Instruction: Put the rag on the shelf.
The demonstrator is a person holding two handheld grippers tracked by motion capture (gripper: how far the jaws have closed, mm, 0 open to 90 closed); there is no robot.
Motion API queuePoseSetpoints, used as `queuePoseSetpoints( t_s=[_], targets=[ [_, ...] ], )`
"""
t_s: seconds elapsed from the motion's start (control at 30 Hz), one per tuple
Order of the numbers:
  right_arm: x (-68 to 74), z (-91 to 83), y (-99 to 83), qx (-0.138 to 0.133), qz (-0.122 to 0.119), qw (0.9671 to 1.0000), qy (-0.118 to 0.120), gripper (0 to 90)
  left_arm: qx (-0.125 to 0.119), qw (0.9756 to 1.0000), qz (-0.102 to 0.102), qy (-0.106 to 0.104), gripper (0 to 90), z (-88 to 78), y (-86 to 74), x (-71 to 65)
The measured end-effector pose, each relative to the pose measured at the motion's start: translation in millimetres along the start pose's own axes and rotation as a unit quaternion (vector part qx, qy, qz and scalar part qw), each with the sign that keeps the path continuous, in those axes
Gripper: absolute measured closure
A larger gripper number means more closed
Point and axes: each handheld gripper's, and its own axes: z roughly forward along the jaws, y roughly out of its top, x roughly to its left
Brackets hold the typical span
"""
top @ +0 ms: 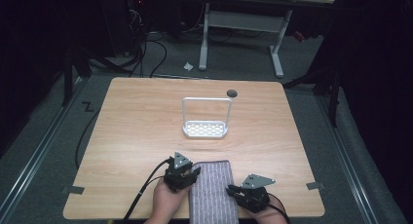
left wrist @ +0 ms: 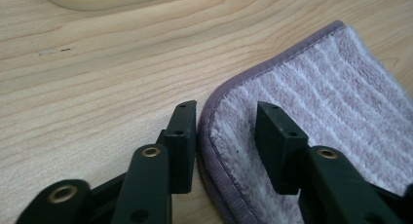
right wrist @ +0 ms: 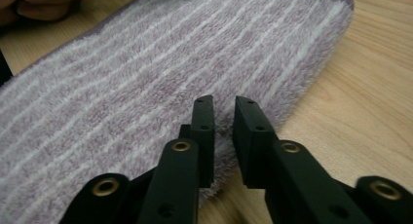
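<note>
Lying folded at the lower centre of the high view, the striped towel rests flat on the table between both grippers. Left gripper: jaws apart, straddling the towel's hemmed corner without pressing it. Right gripper: jaws narrowly parted over the towel's right edge, gripping nothing. A white rack stands above, at frame centre.
</note>
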Motion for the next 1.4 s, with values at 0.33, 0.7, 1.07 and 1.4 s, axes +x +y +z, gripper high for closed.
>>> queuePoseSetpoints(
  t_s=[0.33, 0.7, 1.07, 1.4],
  targets=[
    [0.4, 0.2, 21.6, -0.057, 0.023, 0.9955, -0.072, 62.9, 0.002, 0.9999, -0.013, -0.008, 74.0, 0.3, -0.8, -0.7],
    [-27.7, 41.7, 48.3, -0.031, 0.055, 0.9902, -0.125, 61.7, 0.006, 0.9995, -0.02, -0.025, 78.5, 0.7, -0.6, 2.2],
    [-21.5, 45.5, 40.6, -0.018, 0.05, 0.993, -0.105, 81.5, 0.007, 0.9994, -0.019, -0.029, 79.6, 1.5, -0.3, 1.4],
    [-7.2, 37.1, 38.9, -0.059, 0.036, 0.9877, -0.14, 83.4, -0.023, 0.9992, -0.019, -0.025, 80.3, -5.2, -3.9, -1.3]
  ],
)
